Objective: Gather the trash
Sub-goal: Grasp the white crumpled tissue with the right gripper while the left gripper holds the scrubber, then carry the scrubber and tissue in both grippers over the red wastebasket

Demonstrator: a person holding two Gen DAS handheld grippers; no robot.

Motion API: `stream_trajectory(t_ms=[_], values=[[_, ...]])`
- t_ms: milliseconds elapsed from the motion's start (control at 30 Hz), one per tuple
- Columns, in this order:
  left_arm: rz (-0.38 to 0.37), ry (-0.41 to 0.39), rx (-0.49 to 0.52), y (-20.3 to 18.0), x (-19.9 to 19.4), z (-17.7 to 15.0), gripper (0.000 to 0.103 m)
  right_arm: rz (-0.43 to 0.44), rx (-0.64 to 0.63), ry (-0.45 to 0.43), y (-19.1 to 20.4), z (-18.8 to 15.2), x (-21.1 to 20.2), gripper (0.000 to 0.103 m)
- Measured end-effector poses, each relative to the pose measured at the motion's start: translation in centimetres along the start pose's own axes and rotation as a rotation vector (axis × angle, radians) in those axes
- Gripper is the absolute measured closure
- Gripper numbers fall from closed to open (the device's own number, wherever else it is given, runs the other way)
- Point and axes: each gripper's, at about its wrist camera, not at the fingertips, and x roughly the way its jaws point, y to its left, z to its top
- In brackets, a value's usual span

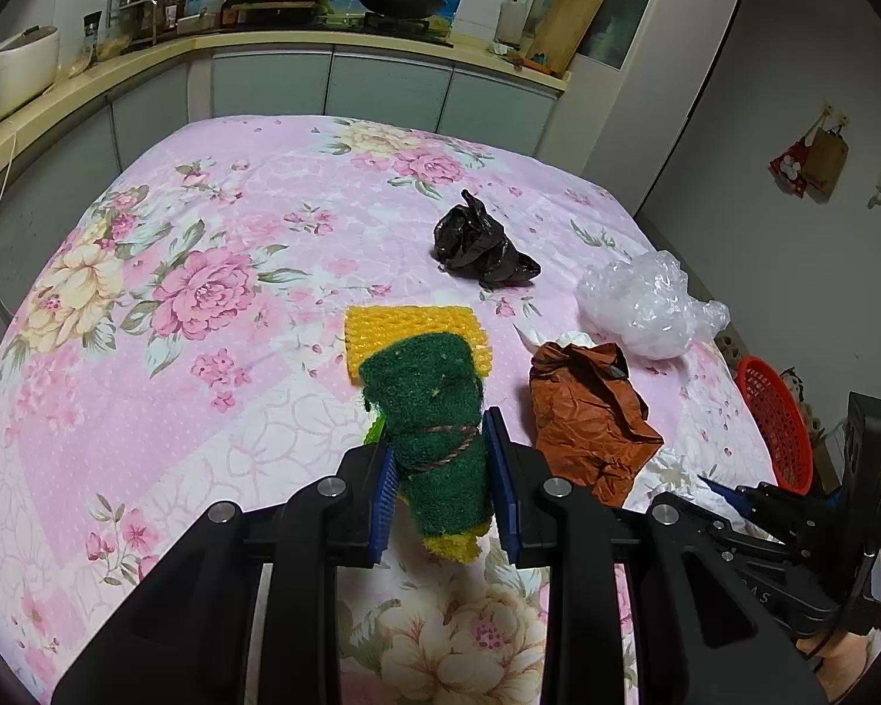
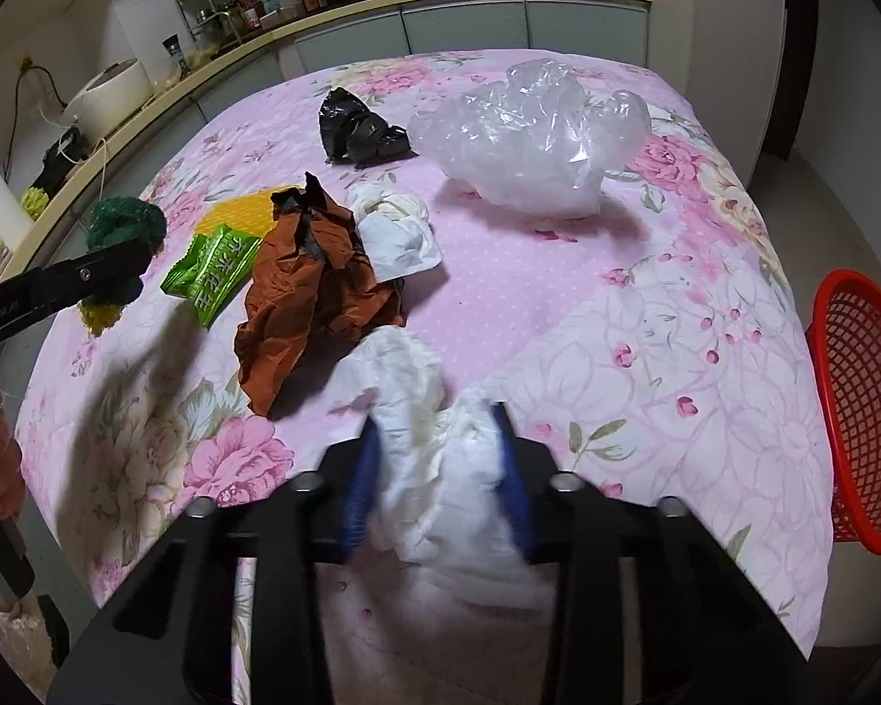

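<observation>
Status: both tongs loaded, nothing confirmed binned. Left gripper (image 1: 443, 473) is clamped on the green scouring pad (image 1: 434, 411), rolled and tied with thin cord, coarse fibrous face, yellow foam at its tail. Right gripper (image 2: 437, 470) is clamped on a soft white crumpled tissue wad (image 2: 434, 440), slightly motion-blurred.

Red basket (image 2: 869, 411) sits off the table edge at 3 o'clock in the right wrist view; rigid plastic mesh, inside not visible, so I can't tell what it holds. Judging by the task, that's the drop target.

Still on the floral tablecloth (image 2: 646, 323), right wrist view:
- brown crumpled paper (image 2: 317, 294), stiff creases, just left of centre, 10 o'clock from the right gripper
- second white tissue (image 2: 396, 229), touching the brown paper's right side
- green snack wrapper (image 2: 214, 273), glossy film, printed characters, at 9 o'clock from the paper
- yellow mesh foam sheet (image 1: 417, 326), ribbed, flat, partly under the pad in the left wrist view
- black plastic bag (image 2: 358, 129), scrunched, 12 o'clock
- clear plastic bag (image 2: 534, 129), puffy and translucent, 1 o'clock

Estimate: early, six pieces left.
</observation>
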Motion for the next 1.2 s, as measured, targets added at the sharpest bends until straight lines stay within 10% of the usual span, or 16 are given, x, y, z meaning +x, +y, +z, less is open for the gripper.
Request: stream_trajectory(t_ms=[1200], values=[[0.029,-0.189,0.14,-5.0,-3.1,6.4,0.077,-0.043,0.086,-0.366,-4.4,7.3,-10.7,0.081]])
